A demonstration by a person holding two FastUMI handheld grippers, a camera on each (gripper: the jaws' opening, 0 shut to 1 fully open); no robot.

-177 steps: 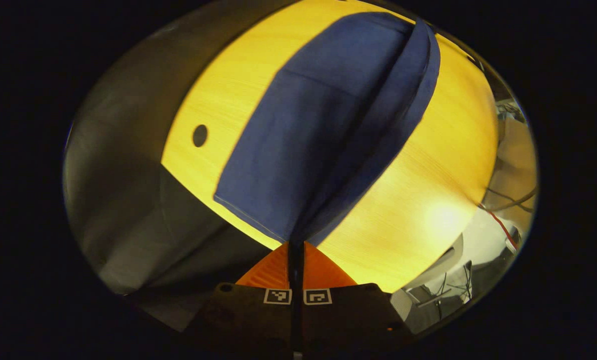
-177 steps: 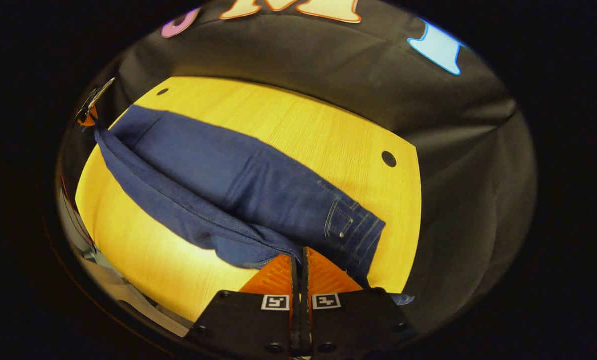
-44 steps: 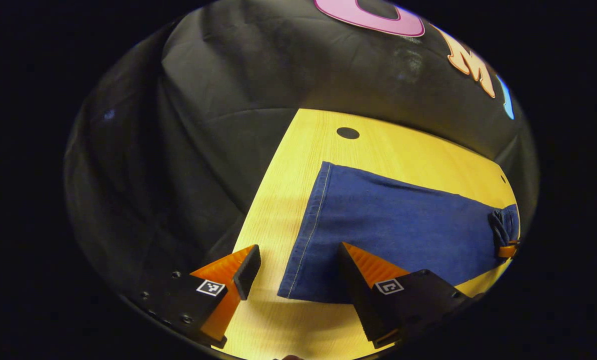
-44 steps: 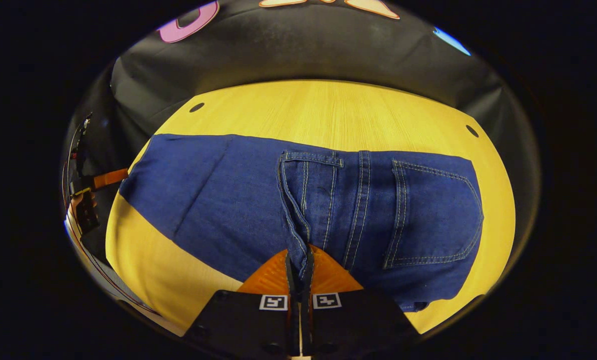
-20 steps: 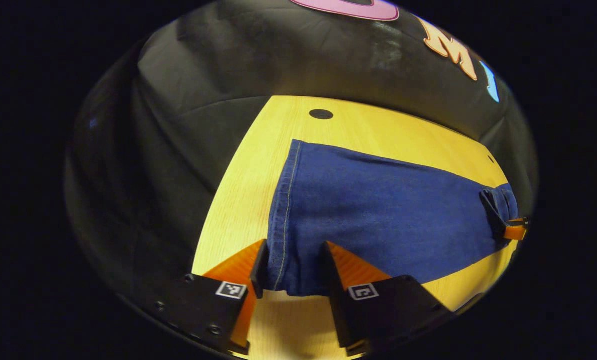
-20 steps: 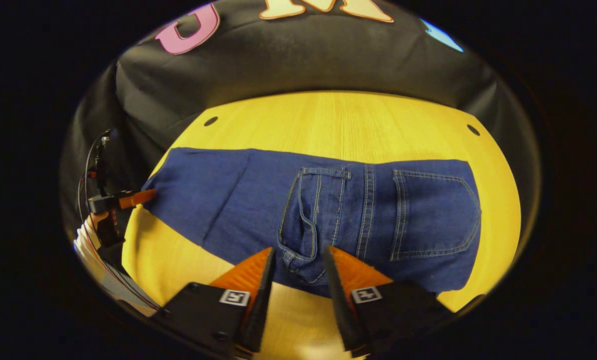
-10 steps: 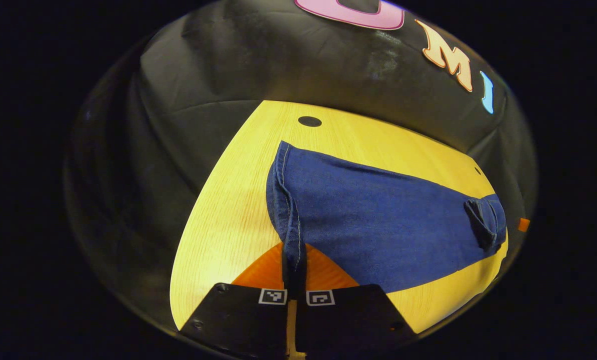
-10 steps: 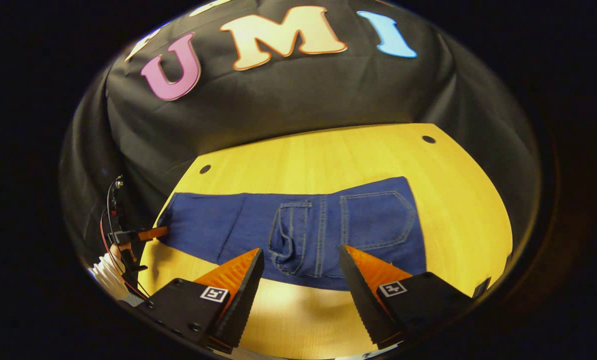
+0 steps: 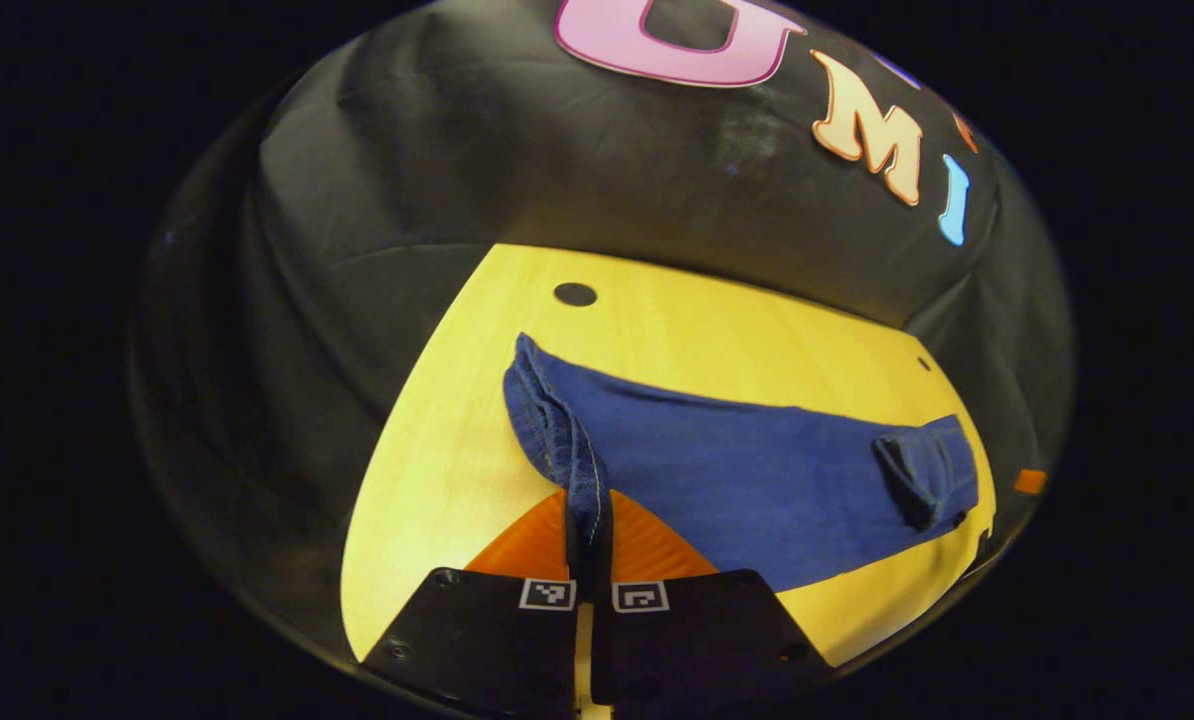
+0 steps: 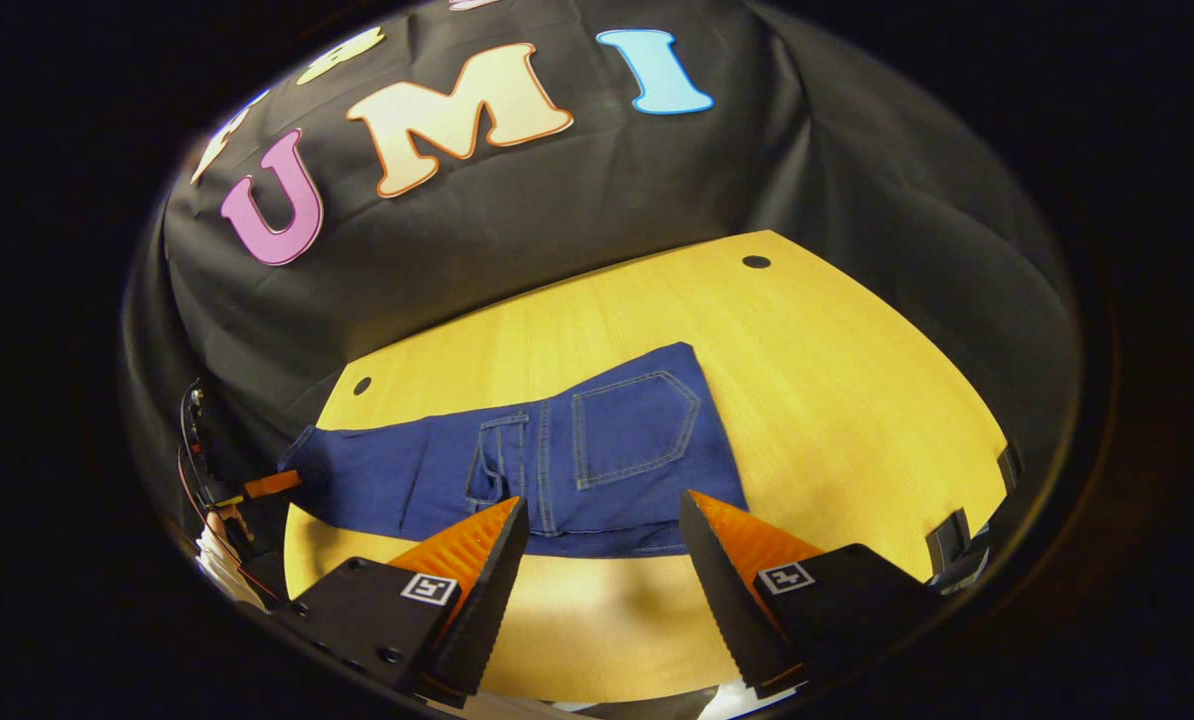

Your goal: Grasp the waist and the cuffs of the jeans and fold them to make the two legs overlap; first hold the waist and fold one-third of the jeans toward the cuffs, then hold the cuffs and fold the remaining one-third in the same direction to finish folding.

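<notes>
The left gripper (image 9: pixel 589 540) is closed, its two fingers (image 9: pixel 532 545) pressed together on the cuff edge of the jeans (image 9: pixel 737 470), which is pinched and lifted between them. The right gripper (image 10: pixel 602 560) is held with its fingers (image 10: pixel 477 550) spread wide apart, nothing gripped, raised above the bench (image 10: pixel 857 400).

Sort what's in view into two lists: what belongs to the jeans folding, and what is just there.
In the job:
- jeans, waist third already folded over
- cuffs, pinched and lifted
- left gripper, shut on the cuff hem
- right gripper, open, held off the jeans

Just there:
- yellow table under the jeans
- holes in the tabletop
- black clips on the table edge
</notes>
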